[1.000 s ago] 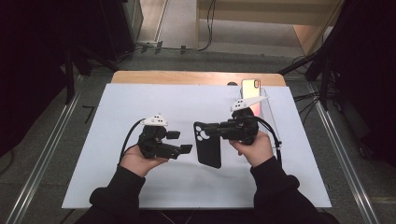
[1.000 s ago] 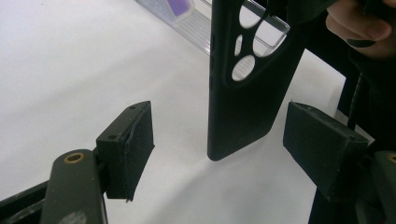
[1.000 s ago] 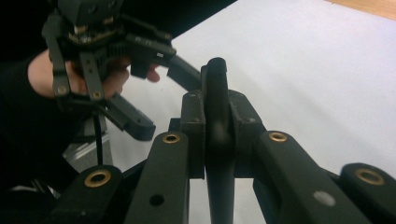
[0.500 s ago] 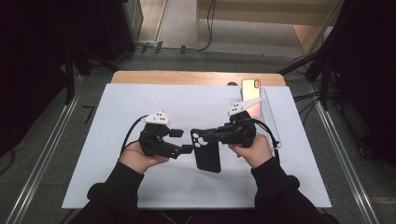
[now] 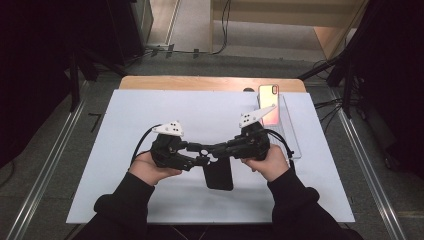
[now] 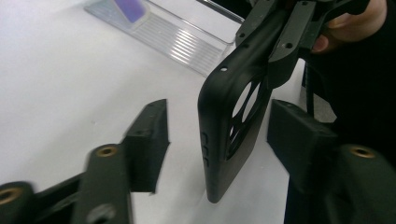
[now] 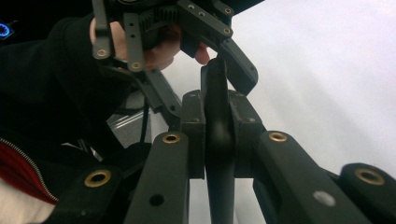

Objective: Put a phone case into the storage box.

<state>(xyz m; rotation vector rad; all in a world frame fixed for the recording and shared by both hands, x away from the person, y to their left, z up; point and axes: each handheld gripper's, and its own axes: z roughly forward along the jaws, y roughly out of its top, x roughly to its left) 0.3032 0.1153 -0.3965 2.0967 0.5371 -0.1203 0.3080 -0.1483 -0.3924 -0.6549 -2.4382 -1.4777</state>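
right hand-held gripper (image 7: 219,135): clamped on black phone case (image 5: 218,172), held on edge above counter (image 5: 125,115) | left hand-held gripper (image 6: 212,135): jaws just closing around case, not yet touching | handover near

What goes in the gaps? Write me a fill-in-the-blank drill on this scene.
The right gripper is shut on a phone case coloured ____.
The case also hangs between the open jaws of the ____ gripper.
The phone rests on a clear stand toward the table's far ____ corner.
Missing: black; left; right.
The left gripper's jaws have just been closing around the case.
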